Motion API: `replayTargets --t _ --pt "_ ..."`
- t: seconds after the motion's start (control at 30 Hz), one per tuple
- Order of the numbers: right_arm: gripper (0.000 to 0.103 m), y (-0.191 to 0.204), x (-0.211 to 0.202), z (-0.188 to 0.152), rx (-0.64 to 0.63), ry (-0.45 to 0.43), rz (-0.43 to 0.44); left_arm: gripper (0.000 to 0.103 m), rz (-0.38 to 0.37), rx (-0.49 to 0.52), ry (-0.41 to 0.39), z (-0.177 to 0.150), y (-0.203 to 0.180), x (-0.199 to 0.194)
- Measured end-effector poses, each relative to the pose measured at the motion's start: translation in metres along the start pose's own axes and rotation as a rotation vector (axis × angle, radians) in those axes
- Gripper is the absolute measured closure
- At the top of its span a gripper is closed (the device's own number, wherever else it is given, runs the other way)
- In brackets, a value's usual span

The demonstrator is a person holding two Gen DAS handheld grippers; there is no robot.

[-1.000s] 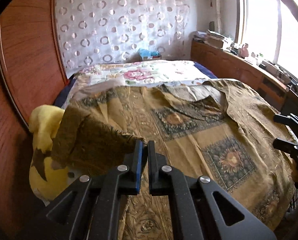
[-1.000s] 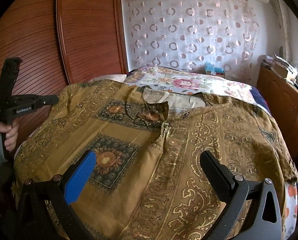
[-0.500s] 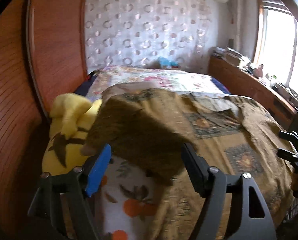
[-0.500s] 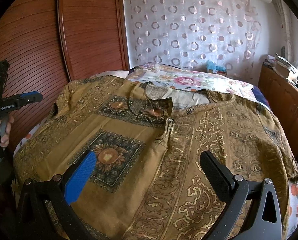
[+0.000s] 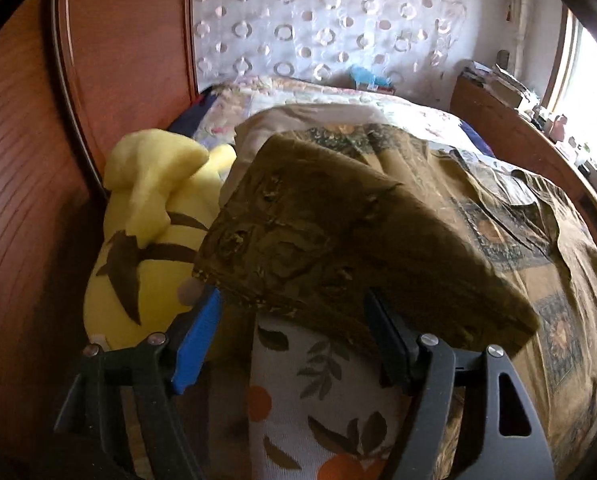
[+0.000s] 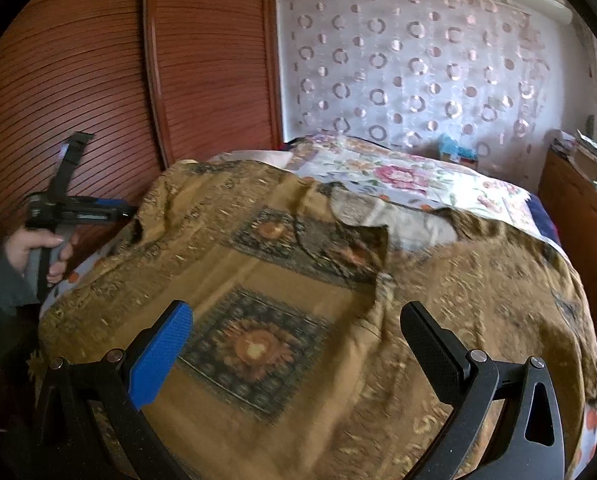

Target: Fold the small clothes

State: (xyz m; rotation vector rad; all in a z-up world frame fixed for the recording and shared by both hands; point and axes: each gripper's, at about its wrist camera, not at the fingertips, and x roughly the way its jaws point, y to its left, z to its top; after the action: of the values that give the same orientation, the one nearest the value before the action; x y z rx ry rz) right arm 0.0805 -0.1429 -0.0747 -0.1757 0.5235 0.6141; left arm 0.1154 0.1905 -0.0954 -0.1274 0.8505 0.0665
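Fabric fills the left wrist view: one gold-brown patterned shirt lies spread over the bed, its near-left sleeve folded back onto the body, the sleeve edge lying just past the tips of the left gripper. That gripper's two fingers, one blue-padded and one black, stand spread with nothing pinched; its jaws have just been opening. One yellow plush toy with brown markings sits at the left, beside the shirt, against a reddish wooden wardrobe. Under the sleeve shows a white bedsheet with orange fruit and leaves. In the right wrist view, the same single shirt lies flat across the bed, collar at the far side. The right gripper hovers over it, fingers spread, gripping nothing. At the left a hand holds the left gripper. Far off hang a circle-patterned curtain and lies a floral quilt; a wooden cabinet stands at the right.
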Motion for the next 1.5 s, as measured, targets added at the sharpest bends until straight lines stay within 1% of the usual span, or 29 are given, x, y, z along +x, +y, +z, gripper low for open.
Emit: replayTargets --t 0.03,0.1,0.17,0.2,0.23,0.33,0.37,0.4,0.43,0.5,0.6,0.7,0.87,1.0,1.2,1.33,1.43,1.47,1.5 --pt "0.000 0.002 0.001 0.000 -0.006 -0.002 0.004 0.029 -0.012 -0.002 0.006 0.001 0.001 0.002" --pt "0.000 0.005 0.001 -0.002 -0.013 -0.002 0.015 0.037 -0.015 0.004 0.015 0.002 0.000 0.005" --pt "0.000 0.008 0.003 -0.005 -0.021 0.004 0.024 0.040 -0.028 0.019 0.026 0.003 -0.002 0.008" --pt "0.000 0.007 0.004 -0.006 -0.021 0.007 0.024 0.046 -0.040 0.023 0.030 0.003 -0.002 0.010" --pt "0.000 0.005 0.004 -0.007 -0.019 0.011 0.021 0.049 -0.046 0.027 0.036 0.003 -0.003 0.011" --pt "0.000 -0.003 0.005 -0.011 0.000 0.019 0.015 0.066 -0.023 0.054 0.031 0.005 -0.004 0.012" --pt "0.000 -0.005 0.004 -0.012 0.006 0.020 0.012 0.080 -0.026 0.058 0.030 0.005 -0.003 0.011" --pt "0.000 -0.006 0.004 -0.011 0.011 0.020 0.010 0.090 -0.034 0.056 0.030 0.006 -0.002 0.010" --pt "0.000 -0.005 0.004 -0.011 0.015 0.019 0.007 0.091 -0.034 0.056 0.029 0.006 -0.001 0.009" --pt "0.000 -0.008 0.003 -0.011 0.026 0.014 0.003 0.096 -0.021 0.069 0.014 0.006 -0.003 0.004" --pt "0.000 -0.006 0.006 -0.012 0.034 0.014 -0.004 0.098 0.002 0.100 -0.046 0.008 -0.012 -0.015" --pt "0.000 -0.009 0.007 -0.014 0.043 0.017 -0.009 0.099 -0.003 0.129 -0.104 0.013 -0.026 -0.034" --pt "0.000 -0.015 0.005 -0.015 0.060 0.012 -0.017 0.099 -0.060 0.185 -0.171 0.030 -0.059 -0.058" --pt "0.000 -0.020 0.003 -0.016 0.072 0.004 -0.024 0.099 -0.110 0.249 -0.201 0.042 -0.094 -0.069" --pt "0.000 -0.024 -0.002 -0.020 0.083 0.002 -0.033 0.099 -0.158 0.337 -0.221 0.057 -0.137 -0.074" --pt "0.000 -0.025 -0.003 -0.022 0.093 0.002 -0.039 0.099 -0.181 0.360 -0.228 0.065 -0.159 -0.081" --pt "0.000 -0.025 -0.004 -0.023 0.100 0.000 -0.042 0.098 -0.207 0.355 -0.219 0.068 -0.165 -0.082" --pt "0.000 -0.026 -0.004 -0.024 0.101 0.000 -0.042 0.093 -0.219 0.352 -0.214 0.068 -0.165 -0.083" --pt "0.000 -0.027 -0.005 -0.024 0.102 -0.001 -0.043 0.082 -0.219 0.349 -0.214 0.068 -0.166 -0.084"
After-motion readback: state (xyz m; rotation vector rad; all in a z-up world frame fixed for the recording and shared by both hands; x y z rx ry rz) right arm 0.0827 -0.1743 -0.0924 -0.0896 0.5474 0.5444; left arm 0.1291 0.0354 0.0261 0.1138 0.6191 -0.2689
